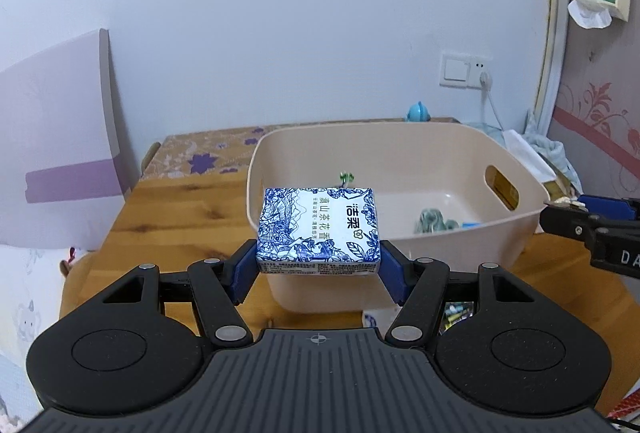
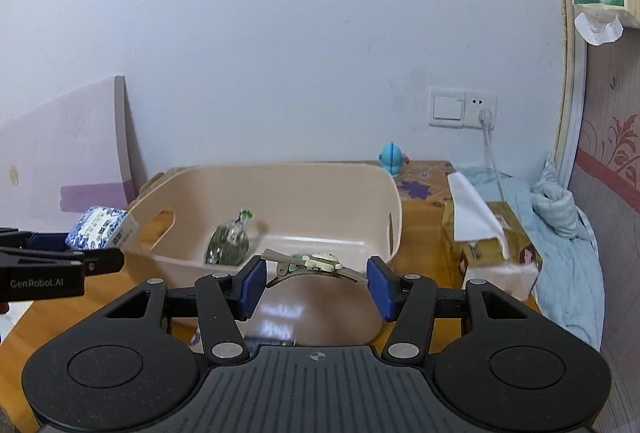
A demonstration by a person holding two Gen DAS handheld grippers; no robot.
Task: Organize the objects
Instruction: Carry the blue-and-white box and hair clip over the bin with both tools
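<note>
My left gripper is shut on a blue-and-white tissue pack, held over the near rim of a beige plastic basin. My right gripper is shut on a metal hair clip with a pale ornament, held lengthwise between the blue pads above the basin's near edge. Inside the basin lie a small glass bottle and a grey-green item. In the right wrist view the tissue pack and left gripper show at the far left. The right gripper's fingers enter the left wrist view at the right.
The basin stands on a wooden table. A tissue box and blue cloth lie to the right, with a small blue toy behind. A pink board leans on the wall at left. A socket with a cable is on the wall.
</note>
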